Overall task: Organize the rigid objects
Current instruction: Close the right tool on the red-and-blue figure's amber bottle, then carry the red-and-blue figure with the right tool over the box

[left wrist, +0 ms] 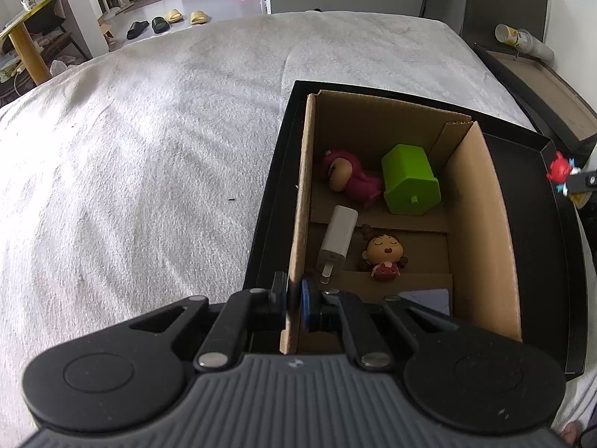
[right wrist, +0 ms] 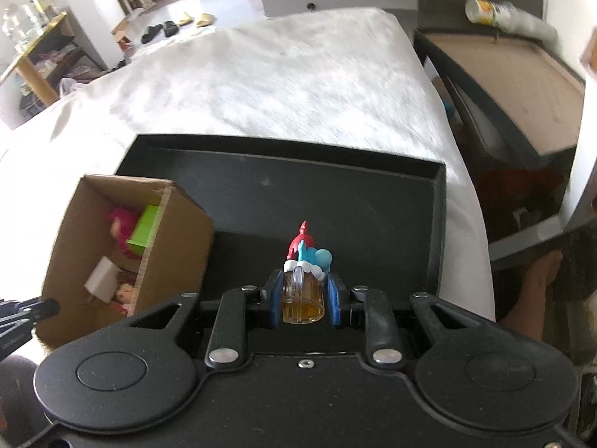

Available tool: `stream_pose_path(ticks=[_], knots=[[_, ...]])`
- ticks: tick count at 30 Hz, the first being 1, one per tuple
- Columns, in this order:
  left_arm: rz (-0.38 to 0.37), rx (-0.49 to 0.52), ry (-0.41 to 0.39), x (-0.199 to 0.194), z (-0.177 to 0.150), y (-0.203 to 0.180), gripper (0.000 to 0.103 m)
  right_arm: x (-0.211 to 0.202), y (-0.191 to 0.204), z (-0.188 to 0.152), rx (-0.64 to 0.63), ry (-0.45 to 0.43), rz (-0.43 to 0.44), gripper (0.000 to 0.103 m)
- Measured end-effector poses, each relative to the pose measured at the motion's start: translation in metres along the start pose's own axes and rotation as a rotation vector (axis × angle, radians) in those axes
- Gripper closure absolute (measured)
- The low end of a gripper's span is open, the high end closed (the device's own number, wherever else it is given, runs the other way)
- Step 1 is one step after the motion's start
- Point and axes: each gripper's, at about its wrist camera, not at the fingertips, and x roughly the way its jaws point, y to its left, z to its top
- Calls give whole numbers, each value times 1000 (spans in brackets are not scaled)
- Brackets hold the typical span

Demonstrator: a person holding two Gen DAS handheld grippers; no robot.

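Note:
A brown cardboard box stands in a black tray on the bed. Inside lie a pink doll, a green block, a white charger and a small figurine with a red dress. My left gripper is shut on the box's near left wall. My right gripper is shut on a toy with an amber glass base and a red and blue top, held above the tray, right of the box. That toy also shows at the left wrist view's right edge.
A white blanket covers the bed to the left and beyond the tray. A dark bedside unit with a tipped cup stands at the right. A person's bare foot is beside the bed. Slippers lie on the far floor.

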Motion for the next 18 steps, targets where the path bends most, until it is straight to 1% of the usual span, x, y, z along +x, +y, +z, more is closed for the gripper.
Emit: stream_pose_path(ticks=[9, 12, 14, 18], knots=[[-23, 1, -2, -1, 1, 2, 96, -33, 36, 13, -80, -63, 33, 79], [-33, -1, -4, -1, 0, 3, 96, -42, 50, 17, -86, -69, 73, 79], [-40, 0, -5, -1, 0, 4, 96, -49, 62, 17, -110, -85, 84, 79], [-50, 2, -5, -2, 0, 5, 96, -56, 88, 19, -165, -87, 105, 79]])
